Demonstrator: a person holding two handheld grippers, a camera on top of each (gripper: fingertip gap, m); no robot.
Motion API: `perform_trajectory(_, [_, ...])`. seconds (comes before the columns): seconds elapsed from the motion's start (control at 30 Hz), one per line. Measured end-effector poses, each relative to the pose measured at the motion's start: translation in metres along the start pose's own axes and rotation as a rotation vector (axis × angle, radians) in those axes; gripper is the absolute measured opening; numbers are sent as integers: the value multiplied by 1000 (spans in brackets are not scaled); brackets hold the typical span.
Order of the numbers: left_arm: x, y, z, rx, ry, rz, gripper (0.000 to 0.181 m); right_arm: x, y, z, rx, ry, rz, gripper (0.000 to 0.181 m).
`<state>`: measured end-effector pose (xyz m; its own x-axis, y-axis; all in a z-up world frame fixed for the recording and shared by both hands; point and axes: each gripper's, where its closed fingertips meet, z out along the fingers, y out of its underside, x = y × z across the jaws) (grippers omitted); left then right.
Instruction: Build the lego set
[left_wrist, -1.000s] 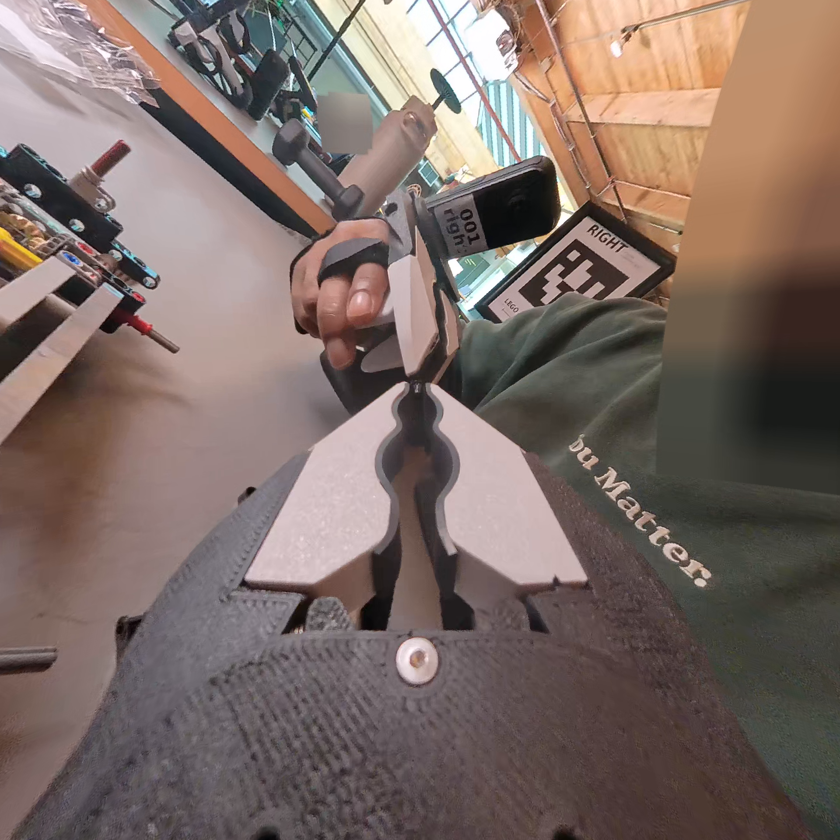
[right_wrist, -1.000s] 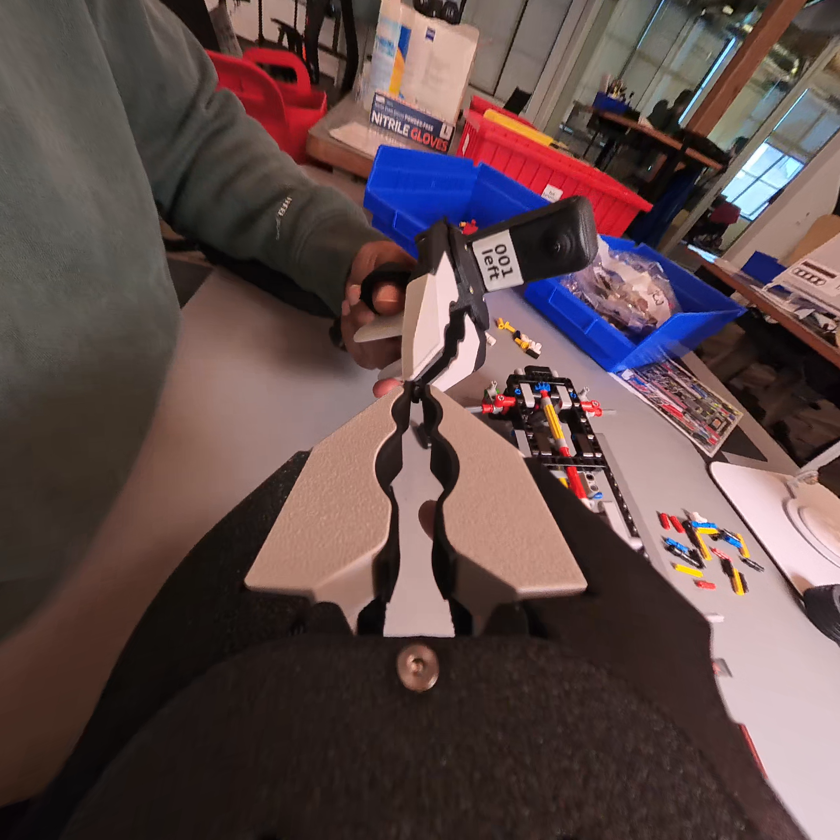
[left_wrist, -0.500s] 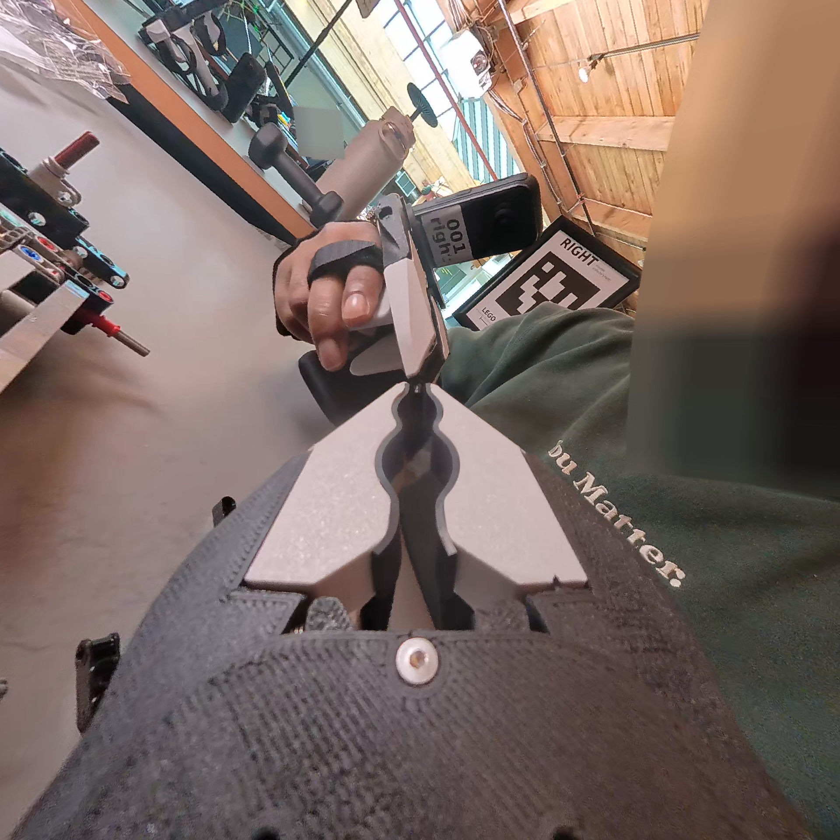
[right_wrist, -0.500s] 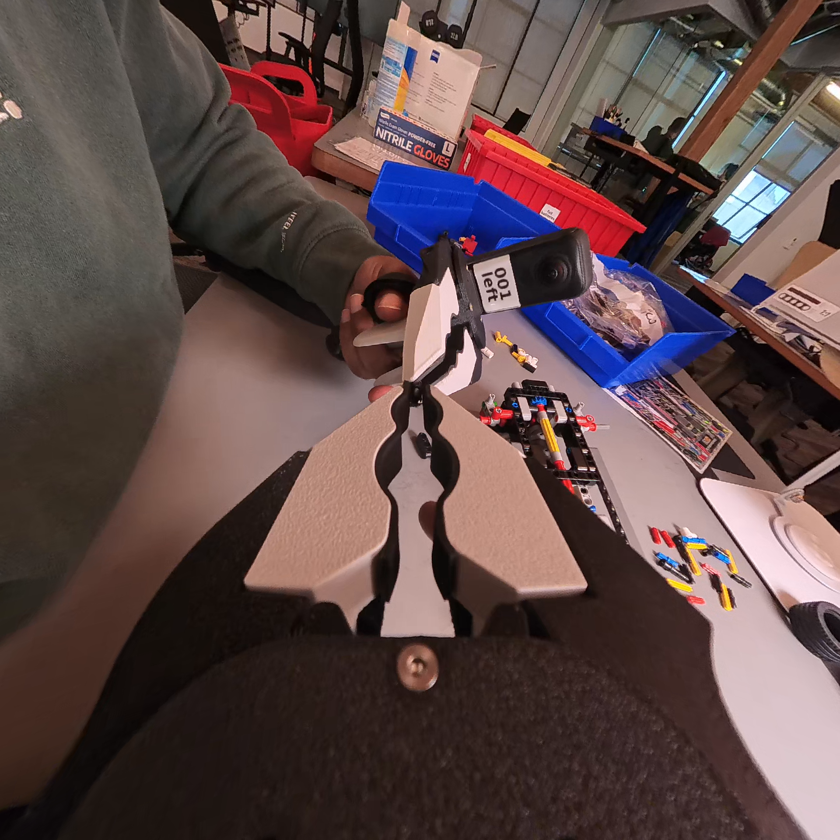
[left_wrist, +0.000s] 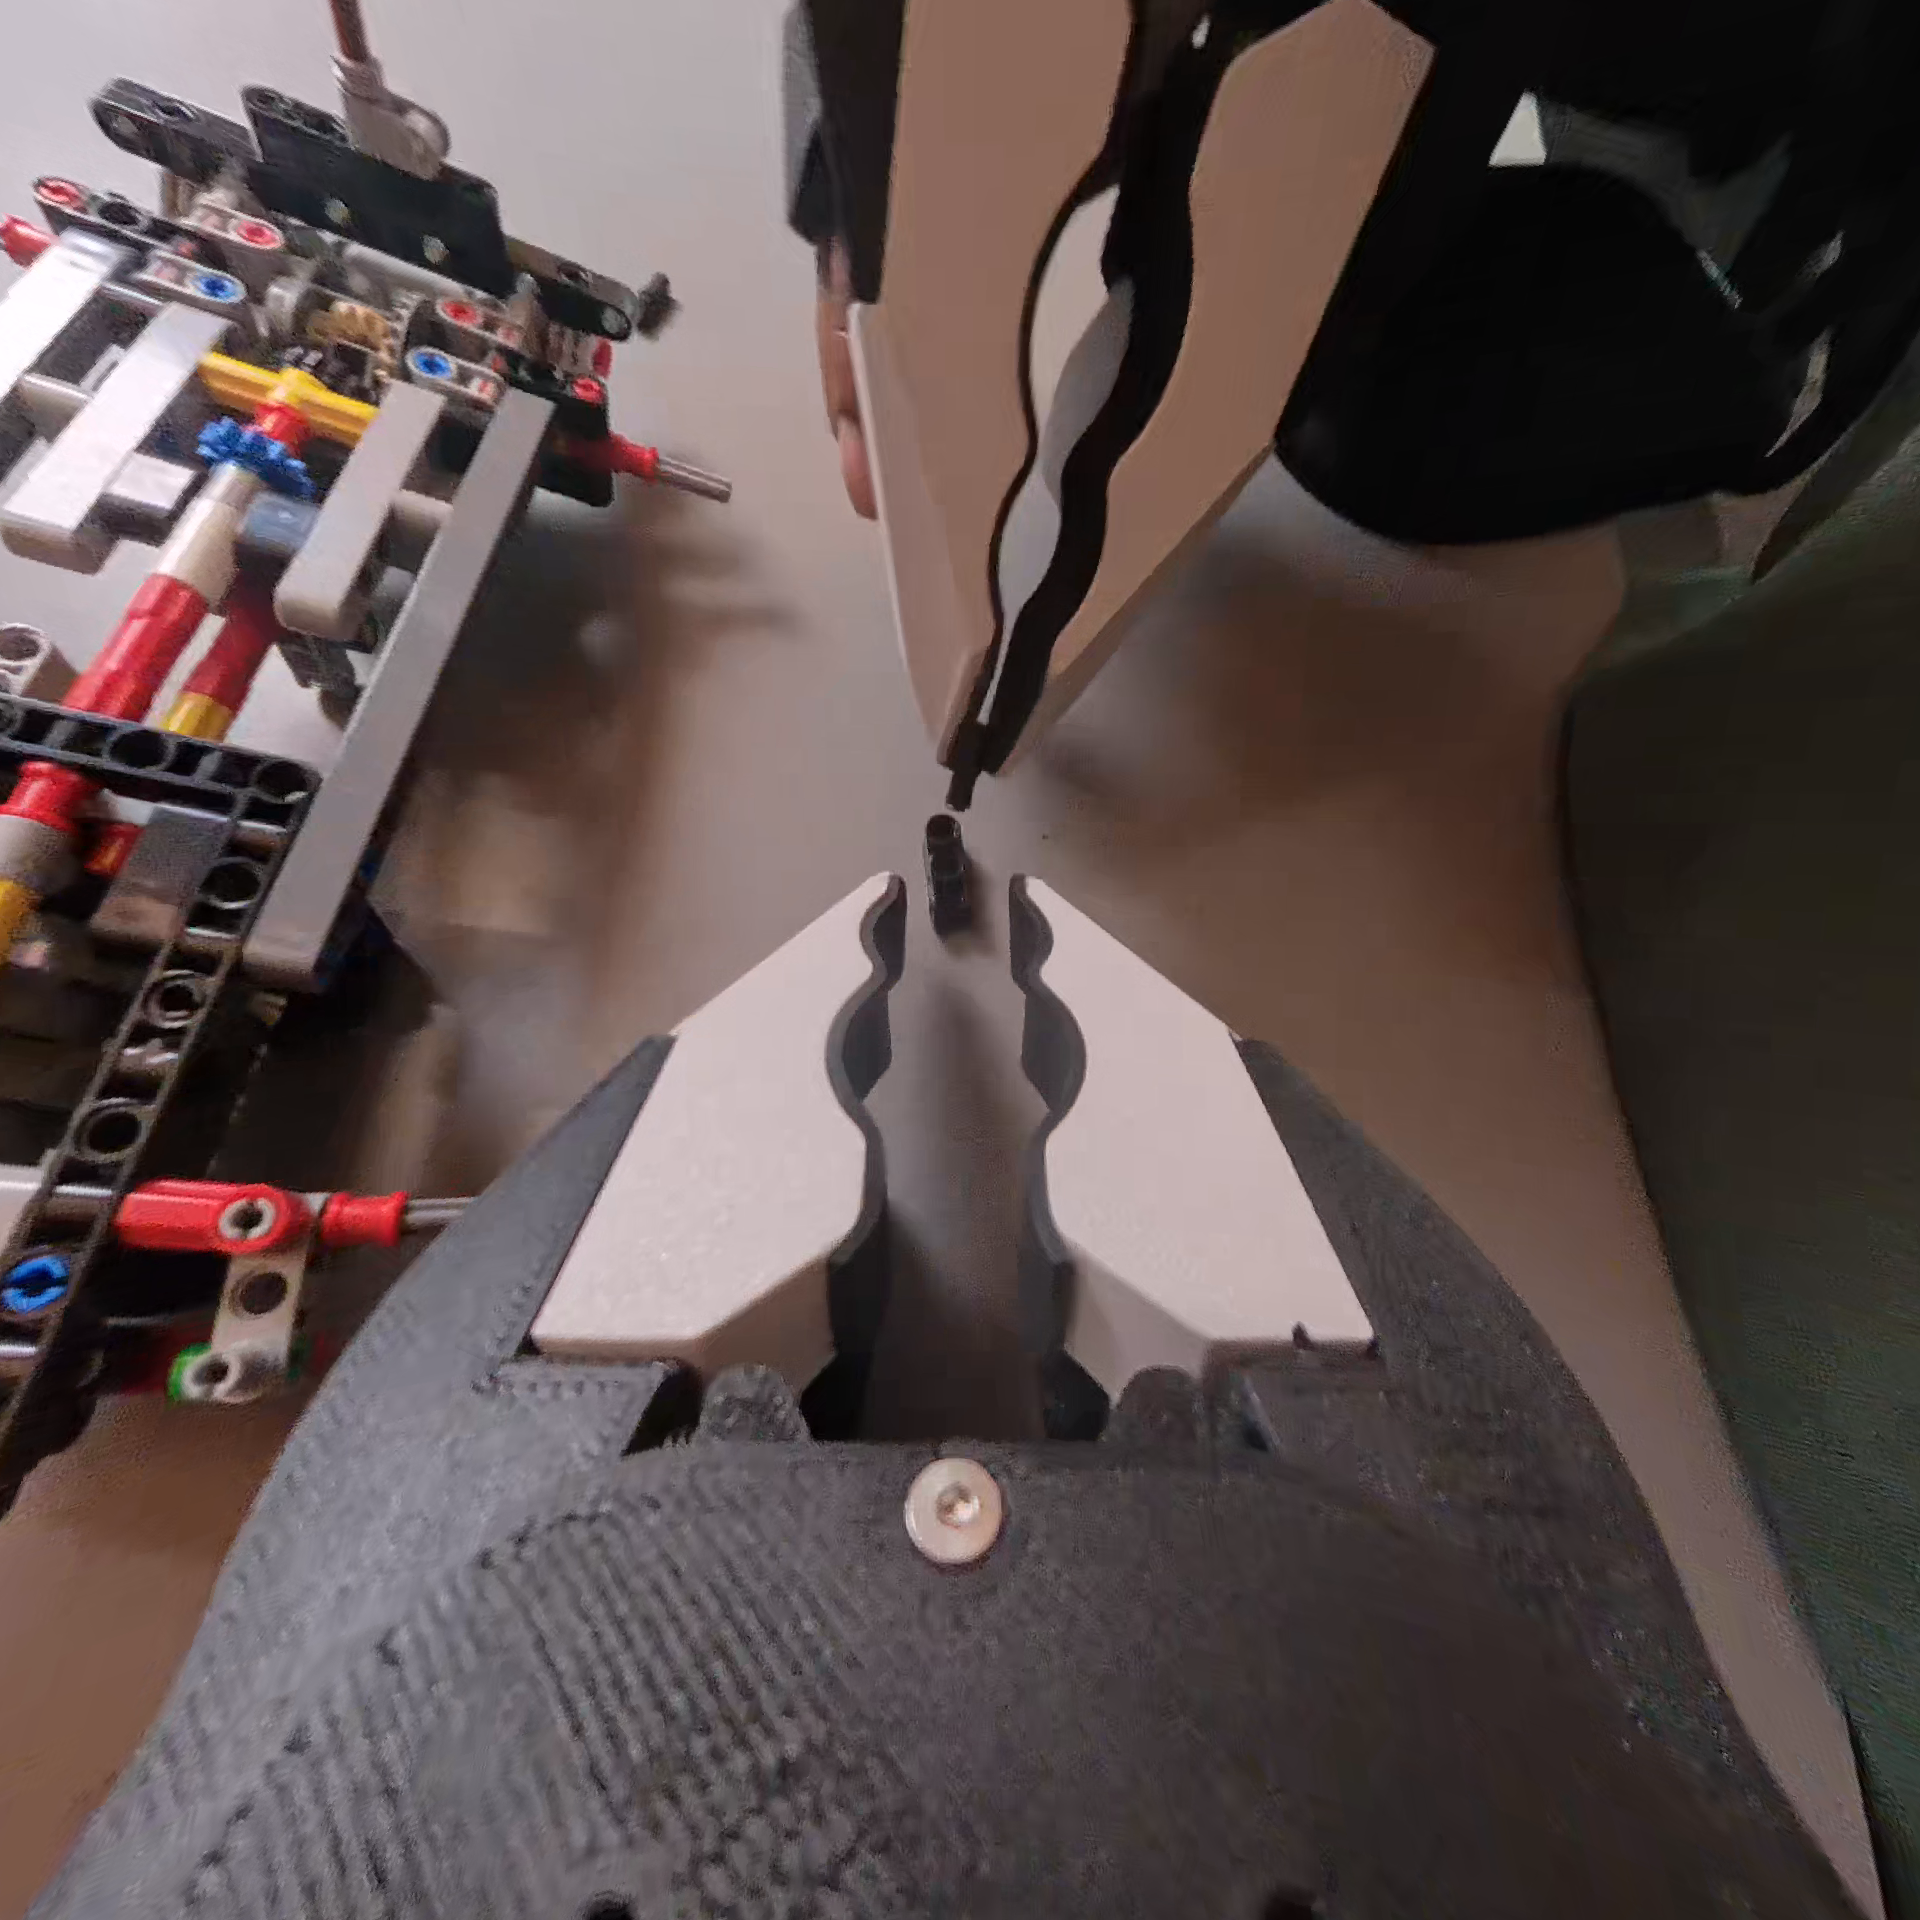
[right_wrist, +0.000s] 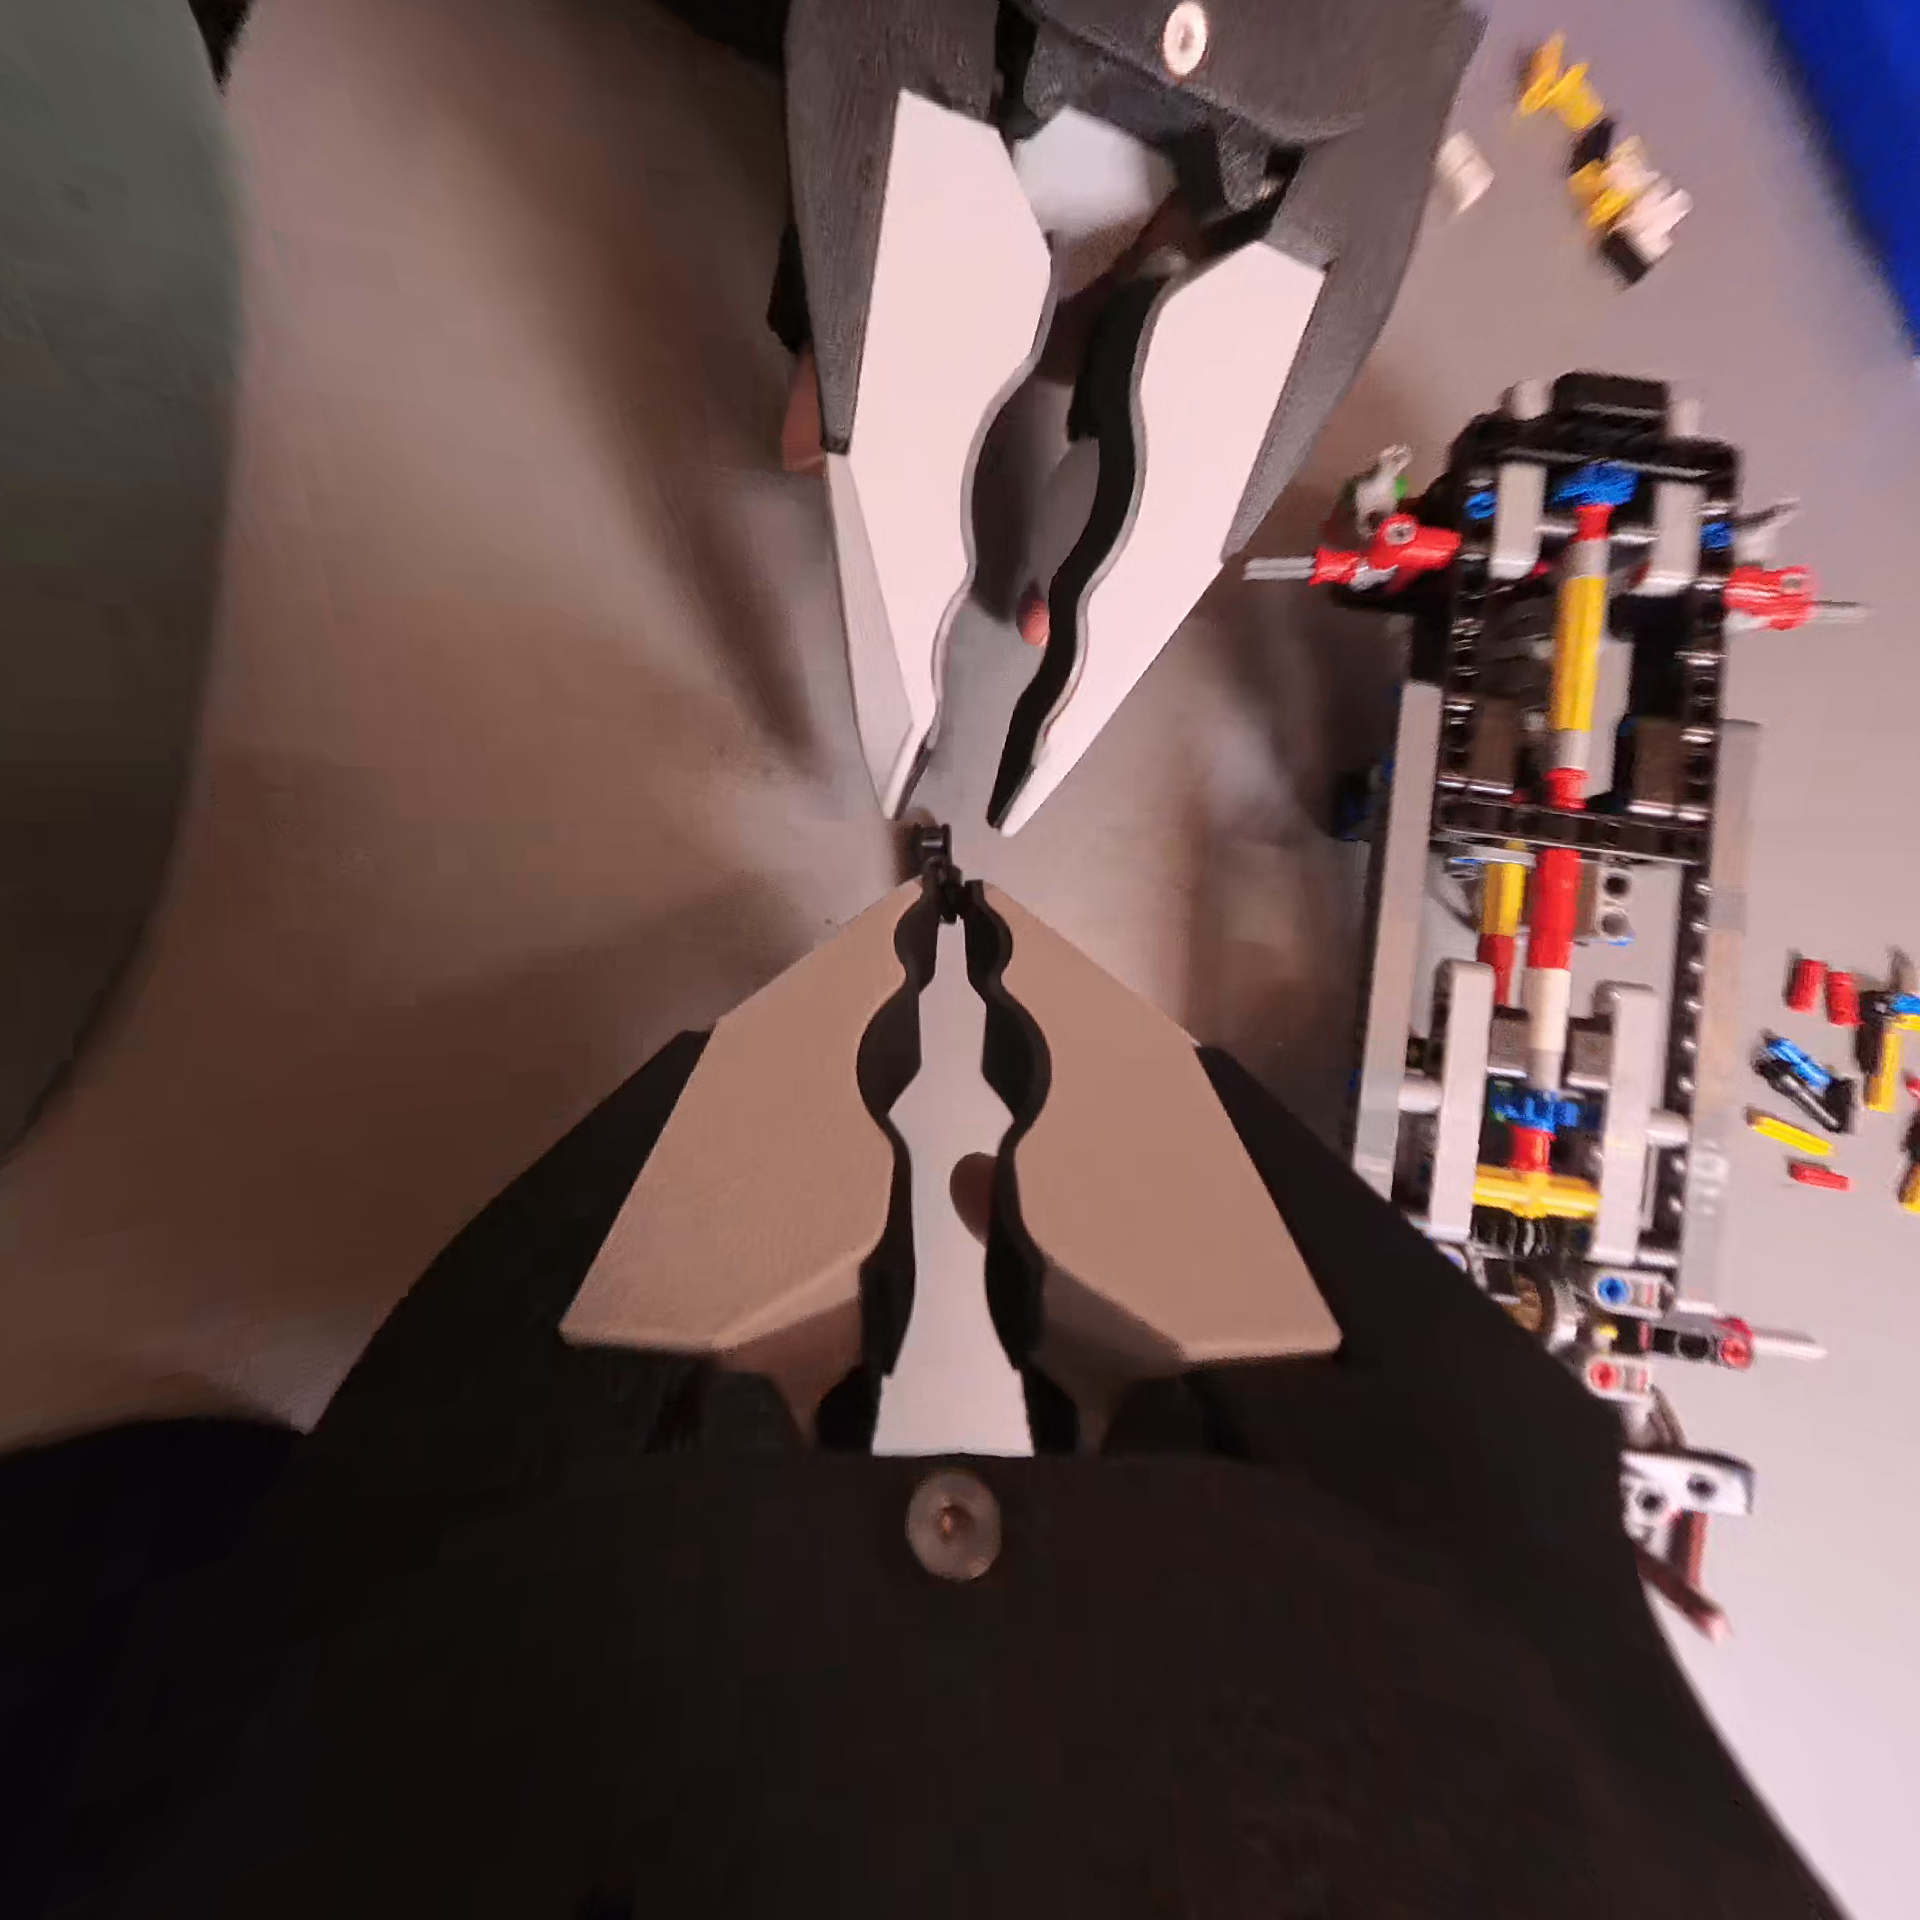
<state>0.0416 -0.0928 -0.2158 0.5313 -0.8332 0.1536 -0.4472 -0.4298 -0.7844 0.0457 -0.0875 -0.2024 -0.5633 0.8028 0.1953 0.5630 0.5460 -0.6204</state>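
Note:
My left gripper (left_wrist: 958, 883) is open just above the grey table. A small black tube-shaped connector (left_wrist: 948, 873) sits loose between its fingertips, touching neither. My right gripper (left_wrist: 971, 764) points at it from above, shut on a thin black pin (left_wrist: 961, 777) whose end sticks out toward the connector with a small gap. In the right wrist view my right gripper (right_wrist: 943, 896) is shut on the black pin (right_wrist: 938, 850), and the open left gripper (right_wrist: 956, 814) faces it tip to tip. The partly built Lego chassis (left_wrist: 260, 520) lies to the left.
The chassis (right_wrist: 1558, 831) lies right of the right gripper, with red axles sticking out sideways. Several small loose pieces (right_wrist: 1849, 1049) lie beyond it and more (right_wrist: 1600, 177) near a blue bin (right_wrist: 1870, 156). A green sleeve (left_wrist: 1766, 1039) borders the table. My left and right fingertips are right by each other.
Both grippers have swung down from mid-air to point at the table. The left gripper has opened and let go of the black connector. The right gripper stays shut on the pin.

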Motion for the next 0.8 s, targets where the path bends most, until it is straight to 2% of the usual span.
perform_trajectory(0.27, [-3,6,8,-38,-67,65,11,0,13,11,-204,-108,-61,1])
perform_trajectory(0.8, [0,6,12,-42,-74,122,6,-6,14,13,-363,-181,-167,1])
